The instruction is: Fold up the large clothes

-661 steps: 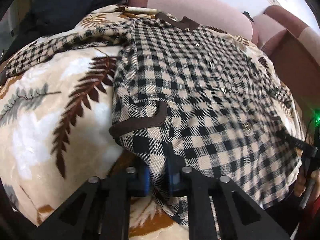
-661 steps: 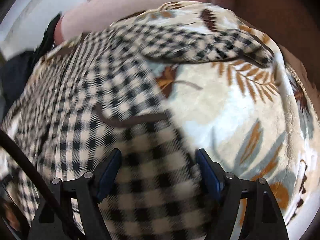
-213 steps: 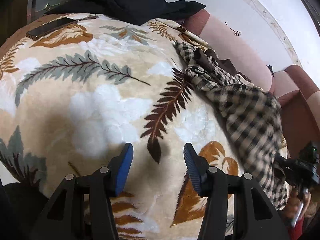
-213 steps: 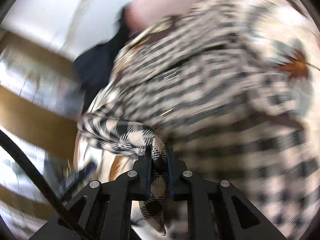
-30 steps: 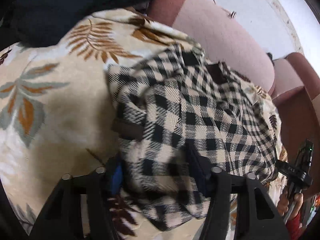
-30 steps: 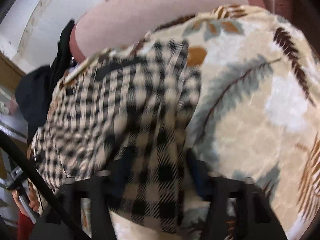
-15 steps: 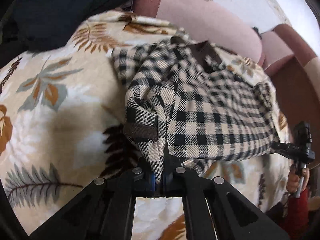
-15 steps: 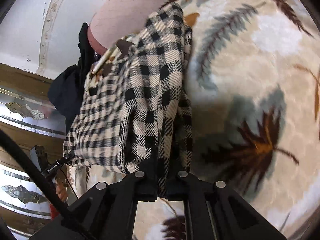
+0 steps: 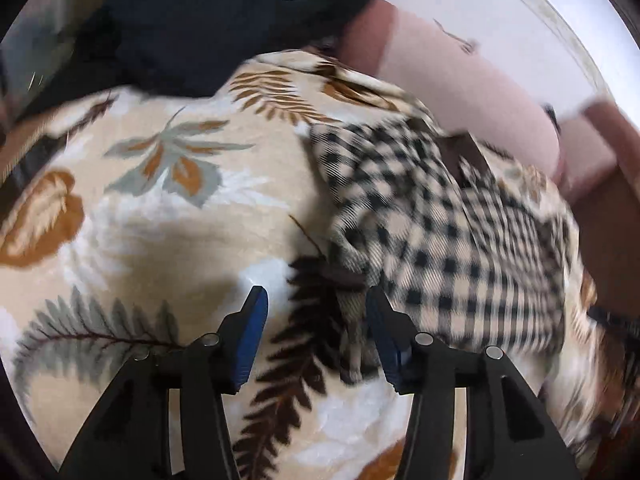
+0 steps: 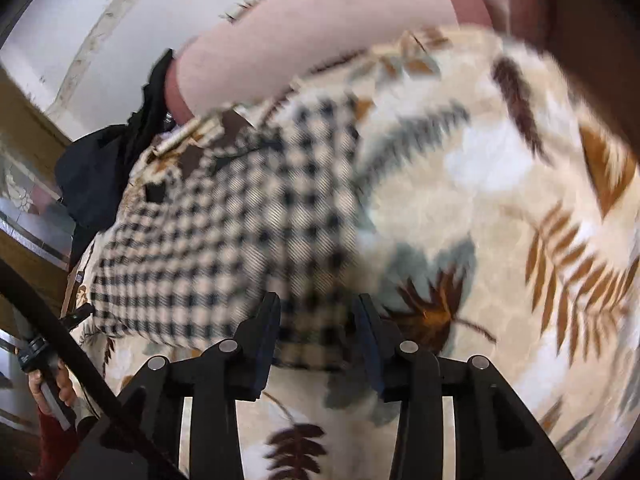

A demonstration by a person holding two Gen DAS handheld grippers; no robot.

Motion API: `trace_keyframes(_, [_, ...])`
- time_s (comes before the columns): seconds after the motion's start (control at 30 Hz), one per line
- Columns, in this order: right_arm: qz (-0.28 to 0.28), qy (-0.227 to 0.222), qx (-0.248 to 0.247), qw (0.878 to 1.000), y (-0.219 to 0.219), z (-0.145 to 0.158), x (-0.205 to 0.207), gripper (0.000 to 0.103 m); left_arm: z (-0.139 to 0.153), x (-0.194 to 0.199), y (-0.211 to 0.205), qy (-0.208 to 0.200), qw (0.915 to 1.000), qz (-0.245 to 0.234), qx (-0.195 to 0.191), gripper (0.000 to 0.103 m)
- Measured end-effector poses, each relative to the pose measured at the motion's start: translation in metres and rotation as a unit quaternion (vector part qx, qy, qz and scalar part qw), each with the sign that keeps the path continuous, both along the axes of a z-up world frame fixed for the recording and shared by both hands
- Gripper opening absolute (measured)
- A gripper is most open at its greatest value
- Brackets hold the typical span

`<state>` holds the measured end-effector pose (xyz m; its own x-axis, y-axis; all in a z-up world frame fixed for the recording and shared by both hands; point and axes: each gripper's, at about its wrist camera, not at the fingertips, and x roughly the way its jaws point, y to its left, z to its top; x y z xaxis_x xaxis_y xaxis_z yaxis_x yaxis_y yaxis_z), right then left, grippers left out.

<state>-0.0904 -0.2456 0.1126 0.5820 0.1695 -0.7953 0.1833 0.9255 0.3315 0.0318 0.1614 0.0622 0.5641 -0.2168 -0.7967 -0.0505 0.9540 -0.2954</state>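
The checked shirt, black-and-cream with dark brown trim, lies folded into a compact bundle on a leaf-print blanket that covers the seat of a pink sofa. In the left wrist view the bundle fills the 3 o'clock side of the frame, its near corner drooping toward 6 o'clock. The left gripper hovers at the bottom of that view, its jaws having just been opening and now standing apart; the blue pads are clear of the cloth on the 9 o'clock side, while the shirt's hanging corner sits just beside the 3 o'clock finger, and whether it touches cannot be told through the blur. A brown-trimmed edge of the shirt lies just above the gap between the jaws.

In the right wrist view the shirt spreads from the centre toward 9 o'clock, its lower hem reaching down between the fingers of the right gripper. Those jaws have likewise just been opening and stand apart; the hem lies between them with no pad pressing on it. A dark garment is heaped at 11 o'clock in the left view, against the sofa back. At 8 o'clock in the right view the person's other hand, in a red sleeve, grips the handle of the left gripper. Both views are smeared by motion.
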Motion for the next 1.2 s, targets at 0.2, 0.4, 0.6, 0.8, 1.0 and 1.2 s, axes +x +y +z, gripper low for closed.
trace_keyframes(0.2, [0.112,0.008,-0.023,0.993,0.116,0.013,0.072,0.043,-0.023,0.011,-0.014,0.005,0.9967,-0.046,-0.066,0.016])
trace_keyframes(0.4, [0.182,0.026,-0.047,0.982,0.235,0.007,0.158,0.061,-0.033,0.005,-0.043,-0.004,0.9935,-0.105,-0.045,0.012])
trace_keyframes(0.6, [0.171,0.096,-0.078,0.977,0.277,-0.034,0.208,0.039,-0.030,0.002,-0.020,0.005,0.9899,-0.112,-0.086,0.012])
trace_keyframes(0.8, [0.223,0.098,-0.070,0.967,0.262,-0.040,0.139,0.013,-0.028,0.010,0.028,0.015,0.9838,-0.068,-0.165,0.023])
trace_keyframes(1.0, [0.198,0.051,-0.054,0.977,0.226,-0.013,0.120,0.017,-0.027,0.009,0.021,0.011,0.9851,-0.083,-0.150,0.023])
trace_keyframes(1.2, [0.165,0.005,-0.057,0.985,0.222,0.003,0.173,0.051,-0.014,0.001,0.018,-0.018,0.9749,-0.117,-0.188,0.023])
